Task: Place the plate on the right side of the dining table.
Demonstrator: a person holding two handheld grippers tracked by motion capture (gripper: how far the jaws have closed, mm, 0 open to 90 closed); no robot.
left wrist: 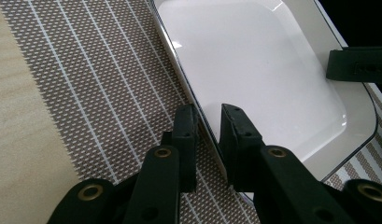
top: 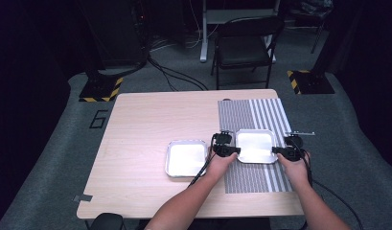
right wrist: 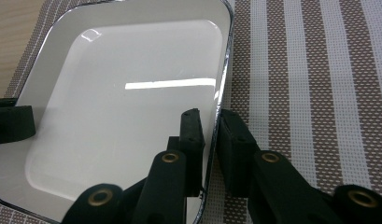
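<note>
White enamel rectangular tray lies on the striped woven mat, on the wooden surface. The left hand-held gripper and right hand-held gripper each pinch an opposite rim, jaws nearly closed.

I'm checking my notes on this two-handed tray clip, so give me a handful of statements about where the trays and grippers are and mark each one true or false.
1. Two white trays are on the table. True: the right tray lies on the striped mat, and the left tray is beside it.
2. The left tray lies on the striped mat too. False: it rests on the bare wooden table.
3. The left gripper has its jaws astride the right tray's rim. True.
4. The right gripper hangs away from the tray. False: its jaws are closed on the opposite rim.
5. The right tray holds food. False: it is empty.
</note>
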